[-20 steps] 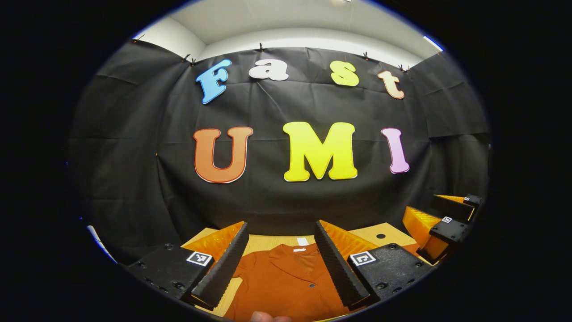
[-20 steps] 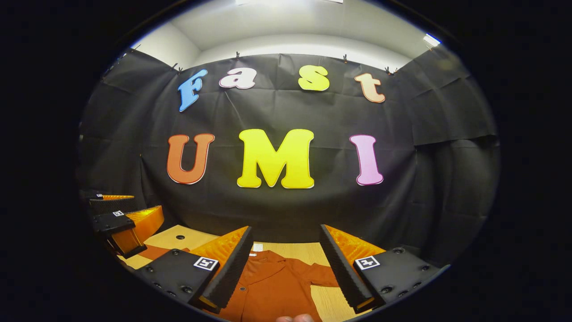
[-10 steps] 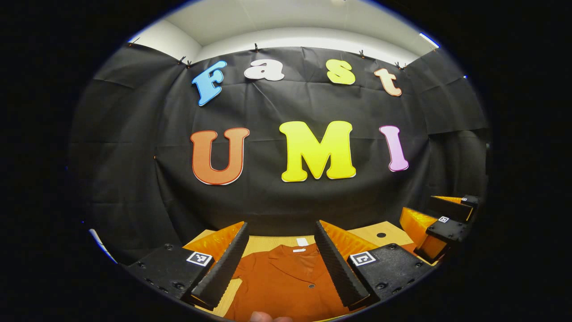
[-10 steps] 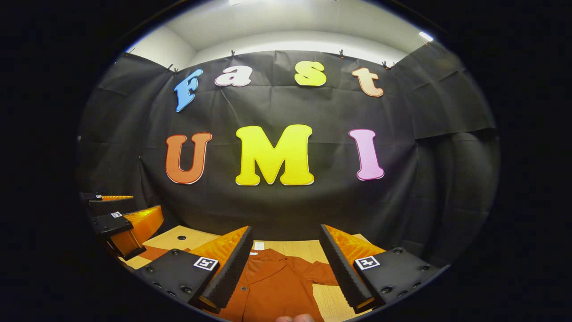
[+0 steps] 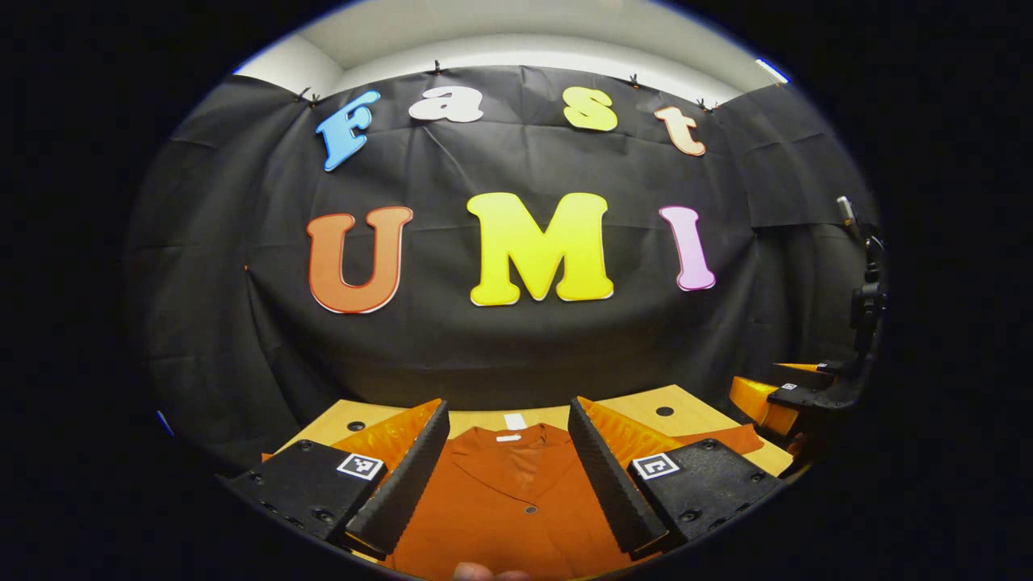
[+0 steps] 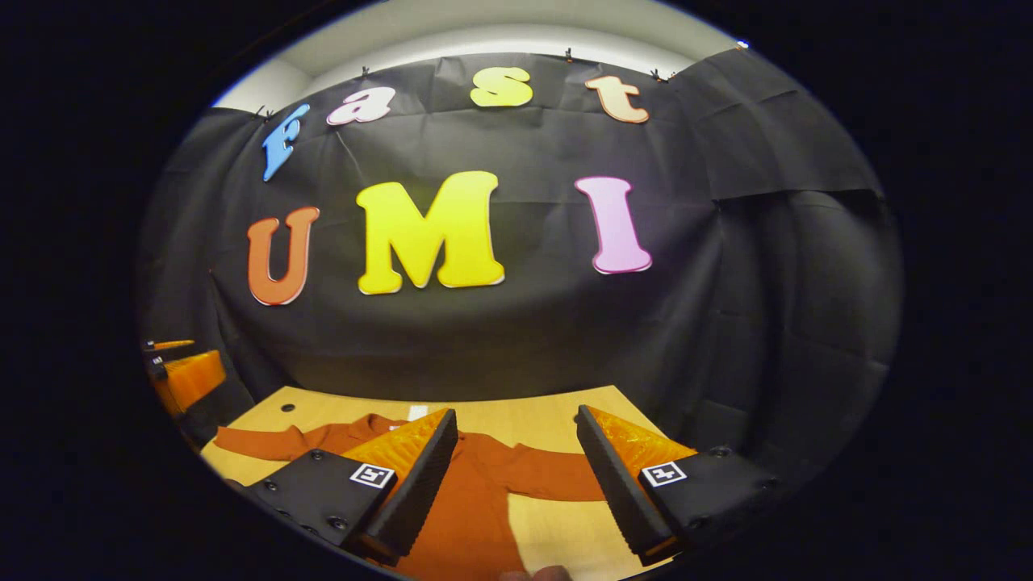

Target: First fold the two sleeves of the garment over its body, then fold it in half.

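Note:
A rust-orange shirt [image 5: 500, 500] lies flat on the wooden table [image 5: 686, 403], collar and white neck tag toward the far wall. My left gripper [image 5: 507, 415] hovers open above the shirt's chest, with nothing between its fingers. In the right gripper view the shirt [image 6: 476, 516] has both sleeves spread out: one sleeve [image 6: 258, 442] runs left, the other sleeve [image 6: 549, 480] runs right. My right gripper [image 6: 515, 415] is open above that right sleeve and shoulder, apart from the cloth. Each gripper shows at the other view's edge: the right gripper [image 5: 795, 391], the left gripper [image 6: 181, 375].
The black cloth wall stands close behind the table's far edge [image 6: 452, 399]. Small round holes [image 5: 664, 411] sit in the tabletop near the back corners. Bare wood [image 6: 557, 537] lies under the right sleeve. A dark stand [image 5: 867, 307] rises at the far right.
Both views have tipped down, showing more table and shirt. The right gripper has swung right toward the right sleeve, moving apart from the left one. Both stayed open.

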Tool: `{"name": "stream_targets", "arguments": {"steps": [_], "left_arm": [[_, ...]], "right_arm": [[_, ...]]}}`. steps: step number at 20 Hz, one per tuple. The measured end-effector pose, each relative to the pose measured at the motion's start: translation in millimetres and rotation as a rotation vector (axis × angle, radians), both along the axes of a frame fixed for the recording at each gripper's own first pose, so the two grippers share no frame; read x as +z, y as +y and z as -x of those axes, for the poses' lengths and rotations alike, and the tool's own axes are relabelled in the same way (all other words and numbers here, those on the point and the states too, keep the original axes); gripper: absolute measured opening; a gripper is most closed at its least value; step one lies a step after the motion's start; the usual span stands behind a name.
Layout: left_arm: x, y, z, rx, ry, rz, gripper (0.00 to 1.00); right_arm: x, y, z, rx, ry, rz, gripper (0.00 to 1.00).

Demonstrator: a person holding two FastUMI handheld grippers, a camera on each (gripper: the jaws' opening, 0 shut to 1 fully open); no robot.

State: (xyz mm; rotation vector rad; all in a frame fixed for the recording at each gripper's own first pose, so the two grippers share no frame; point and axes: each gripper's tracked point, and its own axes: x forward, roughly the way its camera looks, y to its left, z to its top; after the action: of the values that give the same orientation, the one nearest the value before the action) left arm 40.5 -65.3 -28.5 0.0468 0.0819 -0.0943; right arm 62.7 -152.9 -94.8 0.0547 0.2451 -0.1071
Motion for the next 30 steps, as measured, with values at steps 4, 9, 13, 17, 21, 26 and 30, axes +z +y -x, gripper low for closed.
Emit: {"name": "stream_targets", "arguments": {"steps": [4, 9, 13, 17, 21, 26, 30], "left_arm": [[-21.5, -32.8, -2.5, -0.06, 0.057, -0.016, 0.96], [-47.8, -85.6, -12.5, -0.152, 0.13, -0.004, 0.96], [-53.3, -118.4, -22.3, -0.198, 0.145, -0.013, 0.96], [-62.2, -131.0, -31.1, -0.197, 0.167, -0.036, 0.96], [-73.5, -128.5, -37.0, -0.162, 0.201, -0.054, 0.96], [-80.2, -121.2, -40.4, -0.133, 0.224, -0.069, 0.96], [-85.9, -119.6, -41.7, -0.129, 0.243, -0.067, 0.96]], "right_arm": [[-43.7, -85.0, -22.7, -0.065, 0.073, -0.016, 0.95], [-113.1, -190.7, -56.3, -0.148, 0.174, -0.05, 0.95], [-185.1, -255.7, -74.7, -0.207, 0.275, -0.077, 0.96], [-240.4, -282.3, -88.2, -0.247, 0.352, -0.166, 0.94], [-271.8, -287.4, -91.8, -0.216, 0.398, -0.2, 0.98], [-297.2, -285.5, -95.6, -0.208, 0.45, -0.313, 0.97], [-298.4, -286.3, -96.7, -0.209, 0.446, -0.353, 0.97]]}}
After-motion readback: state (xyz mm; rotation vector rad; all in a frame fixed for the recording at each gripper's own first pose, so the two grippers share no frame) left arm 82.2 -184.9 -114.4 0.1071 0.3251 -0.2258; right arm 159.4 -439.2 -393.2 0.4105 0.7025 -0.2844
